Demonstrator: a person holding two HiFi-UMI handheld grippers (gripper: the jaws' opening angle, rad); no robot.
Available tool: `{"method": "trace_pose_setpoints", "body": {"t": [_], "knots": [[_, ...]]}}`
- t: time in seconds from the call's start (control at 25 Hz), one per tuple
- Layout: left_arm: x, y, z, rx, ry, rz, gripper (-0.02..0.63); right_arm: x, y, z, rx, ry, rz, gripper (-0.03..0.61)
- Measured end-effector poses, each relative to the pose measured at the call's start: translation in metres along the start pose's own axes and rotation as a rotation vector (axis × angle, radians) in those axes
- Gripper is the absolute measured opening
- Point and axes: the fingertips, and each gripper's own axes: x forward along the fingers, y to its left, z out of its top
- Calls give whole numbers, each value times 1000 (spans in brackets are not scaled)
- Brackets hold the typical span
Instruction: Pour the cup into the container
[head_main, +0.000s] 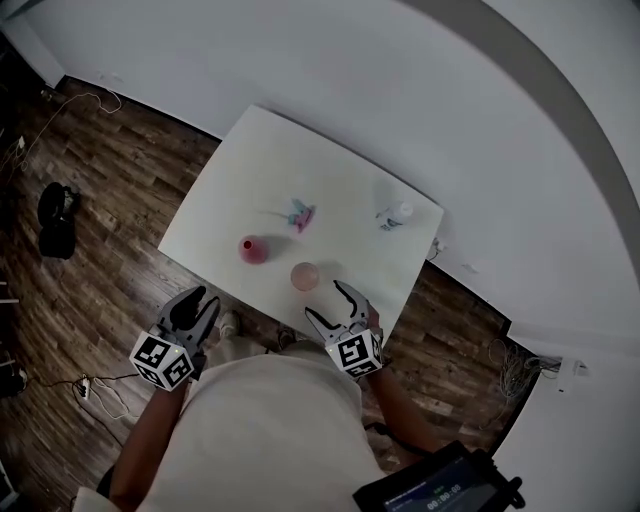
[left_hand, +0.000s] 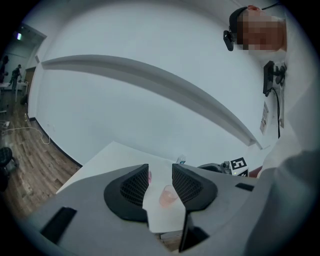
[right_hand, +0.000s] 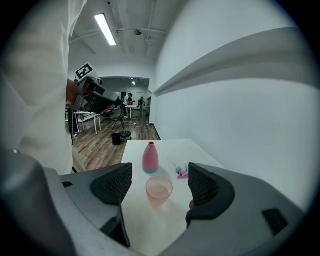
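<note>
Approach stage, by the look of it: no pouring has begun. A translucent pink plastic cup stands upright near the lower edge of the white rectangular table, at the centre of the head view. A pink bottle-shaped container stands near it on the left. The right gripper hovers short of the cup, jaws spread wide and holding nothing (the cup is lined up ahead). Next it probably needs to advance and close on the cup's wall. The left gripper, lower left, hangs off the table, its jaws a narrow gap apart and empty.
</note>
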Motion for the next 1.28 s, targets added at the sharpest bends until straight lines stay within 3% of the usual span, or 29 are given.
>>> {"method": "trace_pose_setpoints", "body": {"t": [0.48, 0.88, 1.28], "knots": [[7, -10, -14, 57, 18, 50, 153, 58, 4, -58, -25, 70, 165, 348], [17, -7, -27, 71, 70, 67, 144, 93, 9, -94, -46, 127, 224, 350], [22, -1, -19, 79, 72, 75, 57, 119, 19, -114, -36, 154, 213, 350]]}}
